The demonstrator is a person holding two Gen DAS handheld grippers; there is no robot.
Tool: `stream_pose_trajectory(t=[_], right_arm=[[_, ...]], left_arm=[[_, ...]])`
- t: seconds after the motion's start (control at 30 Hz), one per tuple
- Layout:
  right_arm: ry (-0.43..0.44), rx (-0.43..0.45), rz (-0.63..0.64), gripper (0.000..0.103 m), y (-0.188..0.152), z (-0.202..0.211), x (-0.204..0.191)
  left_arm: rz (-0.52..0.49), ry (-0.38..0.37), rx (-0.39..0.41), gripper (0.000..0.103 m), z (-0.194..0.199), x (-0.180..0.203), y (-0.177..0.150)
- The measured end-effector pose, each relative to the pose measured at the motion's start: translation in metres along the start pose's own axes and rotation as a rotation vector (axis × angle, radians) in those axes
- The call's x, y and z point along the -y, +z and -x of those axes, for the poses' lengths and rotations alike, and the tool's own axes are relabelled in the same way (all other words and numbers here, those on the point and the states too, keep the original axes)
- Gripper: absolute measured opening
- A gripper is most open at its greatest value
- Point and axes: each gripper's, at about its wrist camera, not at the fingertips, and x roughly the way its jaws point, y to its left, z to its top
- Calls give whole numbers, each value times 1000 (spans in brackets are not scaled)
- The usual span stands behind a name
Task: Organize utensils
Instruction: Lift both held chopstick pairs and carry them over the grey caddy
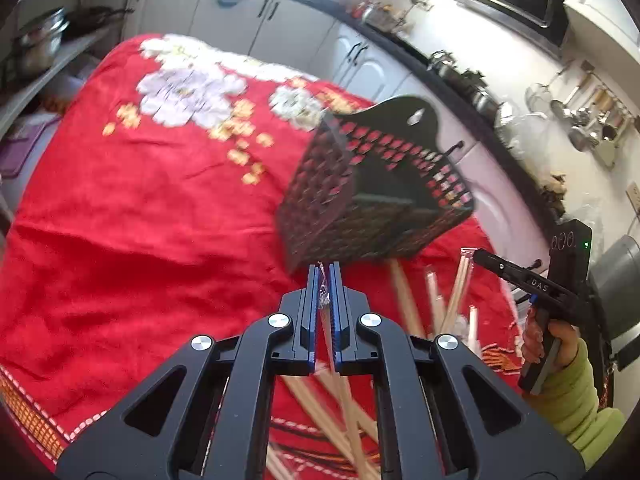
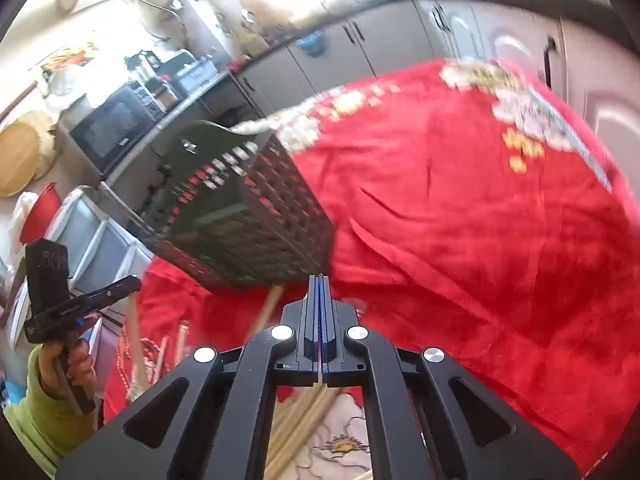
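Note:
A black mesh utensil basket [image 1: 372,192] [image 2: 240,216] stands on the red flowered cloth [image 1: 140,220] [image 2: 480,240], just beyond both grippers. My left gripper [image 1: 325,269] [image 2: 136,282] is shut on a clear-wrapped pair of wooden chopsticks [image 1: 340,392], which hangs below the jaws. My right gripper [image 2: 320,278] [image 1: 478,257] is shut on another wrapped pair [image 1: 456,300]; only a thin sliver shows between its pads. Several loose chopsticks [image 1: 404,300] [image 2: 304,412] lie on the cloth under both grippers, in front of the basket.
Grey kitchen cabinets [image 1: 280,28] [image 2: 360,48] and a dark counter run behind the table. A microwave [image 2: 112,128] sits on the counter and ladles [image 1: 580,116] hang on the wall. Hands in green sleeves [image 1: 576,392] [image 2: 44,412] hold the grippers.

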Motion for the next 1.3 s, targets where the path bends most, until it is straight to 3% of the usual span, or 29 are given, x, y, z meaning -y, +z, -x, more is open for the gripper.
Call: stream_pose_trajectory(t=[0.3,0.67,0.97,1.3], right_arm=[[29,134,91,1,21,51,-33],[17,234,202,1,36,94,-72],[17,294,248,1,56,114,-92],[72,369,303,1,94,132,-132]], left_arm=[[-73,-59,74,2,27,42,20],[-158,-95,139,2,50,87,45],[-199,-107,171,0,56,111,65],[-245,-122,250,0,79,140,106]])
